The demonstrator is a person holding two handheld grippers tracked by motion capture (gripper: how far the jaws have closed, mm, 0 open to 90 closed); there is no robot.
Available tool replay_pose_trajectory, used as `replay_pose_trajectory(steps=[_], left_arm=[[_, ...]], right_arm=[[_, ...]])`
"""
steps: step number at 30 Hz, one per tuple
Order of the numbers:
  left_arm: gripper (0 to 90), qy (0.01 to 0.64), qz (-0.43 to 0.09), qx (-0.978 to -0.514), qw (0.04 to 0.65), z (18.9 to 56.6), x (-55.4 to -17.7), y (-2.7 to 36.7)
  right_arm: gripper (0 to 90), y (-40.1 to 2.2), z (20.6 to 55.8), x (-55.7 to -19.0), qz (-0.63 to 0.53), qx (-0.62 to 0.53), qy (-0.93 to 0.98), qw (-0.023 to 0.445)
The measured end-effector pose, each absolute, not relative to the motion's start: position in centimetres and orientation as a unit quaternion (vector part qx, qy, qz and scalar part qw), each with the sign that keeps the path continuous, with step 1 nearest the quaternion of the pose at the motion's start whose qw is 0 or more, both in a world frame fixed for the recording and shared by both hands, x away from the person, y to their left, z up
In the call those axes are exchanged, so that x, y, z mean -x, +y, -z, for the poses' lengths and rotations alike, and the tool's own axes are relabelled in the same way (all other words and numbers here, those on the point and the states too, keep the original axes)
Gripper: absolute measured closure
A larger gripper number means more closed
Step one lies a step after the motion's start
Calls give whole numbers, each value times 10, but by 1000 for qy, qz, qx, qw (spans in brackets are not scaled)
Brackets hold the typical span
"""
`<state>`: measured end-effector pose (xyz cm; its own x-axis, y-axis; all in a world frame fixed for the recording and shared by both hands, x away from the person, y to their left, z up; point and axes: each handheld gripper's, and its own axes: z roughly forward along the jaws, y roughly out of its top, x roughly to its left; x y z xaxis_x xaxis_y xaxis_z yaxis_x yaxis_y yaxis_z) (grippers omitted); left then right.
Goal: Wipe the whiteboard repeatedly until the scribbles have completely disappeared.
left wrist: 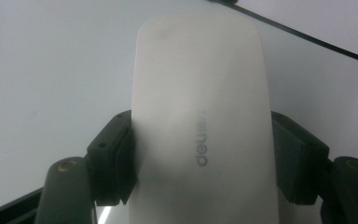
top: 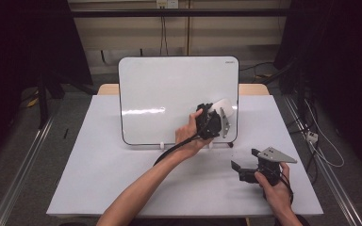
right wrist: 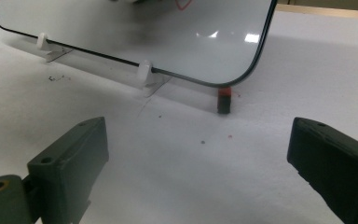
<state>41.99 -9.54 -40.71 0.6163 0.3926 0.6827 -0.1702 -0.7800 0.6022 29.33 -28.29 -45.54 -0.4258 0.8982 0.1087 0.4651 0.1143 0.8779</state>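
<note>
I'm pinching a white eraser (left wrist: 200, 121) in my L tongs (top: 210, 121) vs the whiteboard (top: 169, 89) (worktop (top: 99, 174) below); R tongs (top: 246, 169) are hanging spread.

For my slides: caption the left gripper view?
Left gripper clamps a white eraser against the whiteboard.

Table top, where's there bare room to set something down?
The white table is bare left of the whiteboard and across the front left. The patch between the left forearm and the right gripper is free. It is crowded by the board's right foot, near the left gripper and eraser.
</note>
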Motion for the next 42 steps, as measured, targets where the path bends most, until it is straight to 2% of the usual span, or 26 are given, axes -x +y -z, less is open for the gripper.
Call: replay_pose_trajectory(steps=[8,16,29,33,42], left_arm=[[312,69,-435,-837,326,408,-419,-96],[310,80,-412,-845,332,400,-426,-98],[311,91,-426,-836,332,375,-448,-97],[312,71,-448,-834,314,381,-443,-100],[313,31,-438,-850,292,395,-430,-98]], right_arm=[[51,-283,455,-293,-459,-481,709,235],[51,-283,455,-293,-460,-481,708,235],[51,-284,455,-293,-460,-479,710,234],[51,-284,455,-294,-460,-480,709,234],[51,-283,456,-294,-460,-478,710,236]])
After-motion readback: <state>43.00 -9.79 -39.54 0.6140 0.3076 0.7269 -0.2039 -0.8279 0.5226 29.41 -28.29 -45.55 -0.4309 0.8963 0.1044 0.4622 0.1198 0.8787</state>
